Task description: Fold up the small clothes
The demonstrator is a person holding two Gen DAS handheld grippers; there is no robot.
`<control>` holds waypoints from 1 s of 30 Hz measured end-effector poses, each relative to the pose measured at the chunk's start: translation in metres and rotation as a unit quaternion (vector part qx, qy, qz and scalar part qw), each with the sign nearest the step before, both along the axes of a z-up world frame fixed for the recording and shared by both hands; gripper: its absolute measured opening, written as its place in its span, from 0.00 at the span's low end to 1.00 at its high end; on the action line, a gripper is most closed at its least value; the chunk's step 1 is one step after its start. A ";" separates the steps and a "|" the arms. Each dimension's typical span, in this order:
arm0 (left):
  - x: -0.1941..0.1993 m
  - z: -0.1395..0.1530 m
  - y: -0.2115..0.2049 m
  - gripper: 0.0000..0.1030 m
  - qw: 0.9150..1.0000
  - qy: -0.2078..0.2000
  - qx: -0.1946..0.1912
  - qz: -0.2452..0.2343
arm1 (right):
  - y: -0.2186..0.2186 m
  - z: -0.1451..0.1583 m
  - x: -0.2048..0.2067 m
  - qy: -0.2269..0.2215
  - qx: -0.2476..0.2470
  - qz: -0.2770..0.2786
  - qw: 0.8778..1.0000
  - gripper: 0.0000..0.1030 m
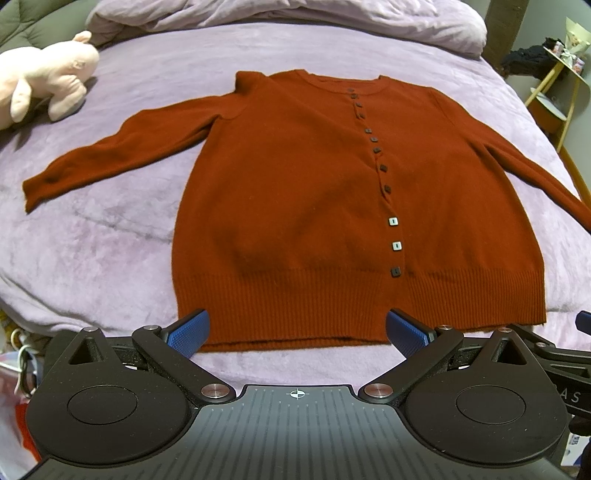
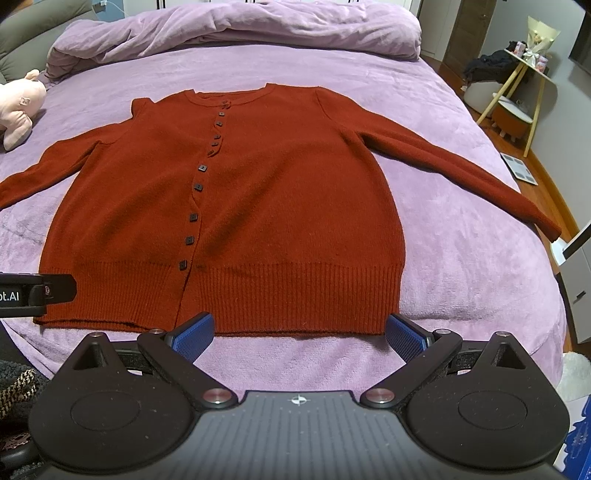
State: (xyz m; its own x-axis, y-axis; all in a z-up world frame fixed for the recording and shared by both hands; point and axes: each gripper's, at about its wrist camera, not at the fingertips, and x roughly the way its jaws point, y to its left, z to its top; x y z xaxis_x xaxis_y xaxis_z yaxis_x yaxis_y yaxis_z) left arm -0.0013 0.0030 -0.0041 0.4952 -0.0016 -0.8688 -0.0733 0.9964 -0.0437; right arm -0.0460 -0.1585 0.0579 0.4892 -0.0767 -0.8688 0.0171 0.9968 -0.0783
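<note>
A rust-red buttoned cardigan [image 1: 295, 192] [image 2: 258, 192] lies flat and face up on the purple bed [image 1: 110, 240] [image 2: 461, 240], sleeves spread out to both sides, ribbed hem nearest me. My left gripper [image 1: 297, 332] hovers open just before the hem's left half, blue pads [image 1: 188, 332] wide apart with nothing between them. Over the hem's right half my right gripper [image 2: 299, 334] is open too, empty. The left gripper's body [image 2: 37, 291] shows at the left edge of the right wrist view.
A pink plush toy [image 1: 48, 77] [image 2: 18, 107] rests at the bed's far left. A bunched purple duvet [image 1: 288, 18] [image 2: 240, 33] lies along the head of the bed. Right of the bed stand a yellow-legged side table [image 2: 521, 85], an orange stool [image 2: 513, 118] and a white drawer unit [image 2: 576, 280].
</note>
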 end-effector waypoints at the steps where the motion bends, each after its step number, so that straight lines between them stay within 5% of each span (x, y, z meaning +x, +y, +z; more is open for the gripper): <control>1: 0.000 0.000 0.000 1.00 1.000 0.000 0.000 -0.001 | 0.000 0.000 0.000 0.000 0.000 0.000 1.000 0.96; 30: 0.004 -0.001 0.002 1.00 1.000 0.022 0.001 0.002 | -0.005 -0.004 0.002 0.003 0.015 0.001 1.000 0.96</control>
State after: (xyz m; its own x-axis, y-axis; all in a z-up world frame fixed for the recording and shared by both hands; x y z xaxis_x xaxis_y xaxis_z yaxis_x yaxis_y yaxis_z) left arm 0.0029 0.0052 -0.0056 0.4571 0.0031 -0.8894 -0.0797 0.9961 -0.0375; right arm -0.0442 -0.1635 0.0540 0.4843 -0.0492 -0.8735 0.0151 0.9987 -0.0479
